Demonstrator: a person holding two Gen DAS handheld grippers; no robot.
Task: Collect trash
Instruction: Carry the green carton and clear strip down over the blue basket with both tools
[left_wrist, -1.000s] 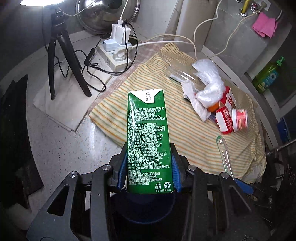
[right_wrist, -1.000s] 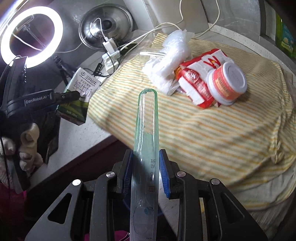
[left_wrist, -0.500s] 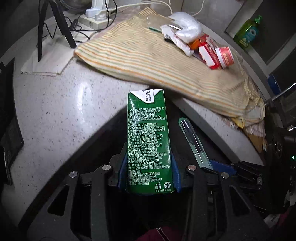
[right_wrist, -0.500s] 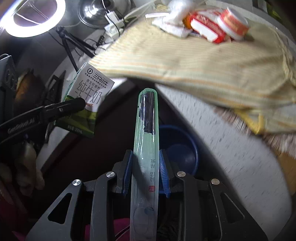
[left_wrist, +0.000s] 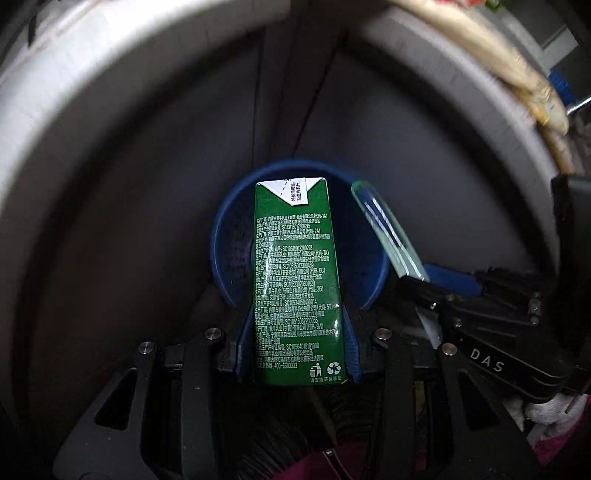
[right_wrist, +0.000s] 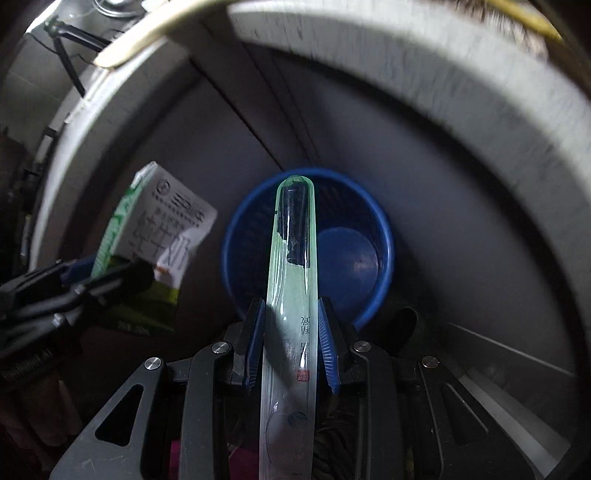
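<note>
The left hand-held gripper (left_wrist: 297, 345) is clamped on a green rectangular milk carton (left_wrist: 295, 280) printed with white text, its blue pads pressing the carton's two narrow sides, jaws partly apart at the carton's width; the carton points steeply down over a round blue plastic bin (left_wrist: 229, 254) with a perforated wall, which stands on the dark floor below the pale speckled worktop (left_wrist: 66, 122) edge; the right hand-held gripper (right_wrist: 291, 341) is closed on a long, translucent pale-green plastic case (right_wrist: 293, 280) with a rounded tip and a dark shape inside, its blue pads (right_wrist: 327, 343) on either side of the case, jaws only narrowly apart; the case's tip hangs above the bin's rim (right_wrist: 306, 173), with the bin's smooth blue bottom visible beside it; in the right wrist view the carton shows its white front face to the left of the bin, blurred; a striped yellow cloth (left_wrist: 517, 70) hangs over the worktop edge at upper right in the left wrist view.
</note>
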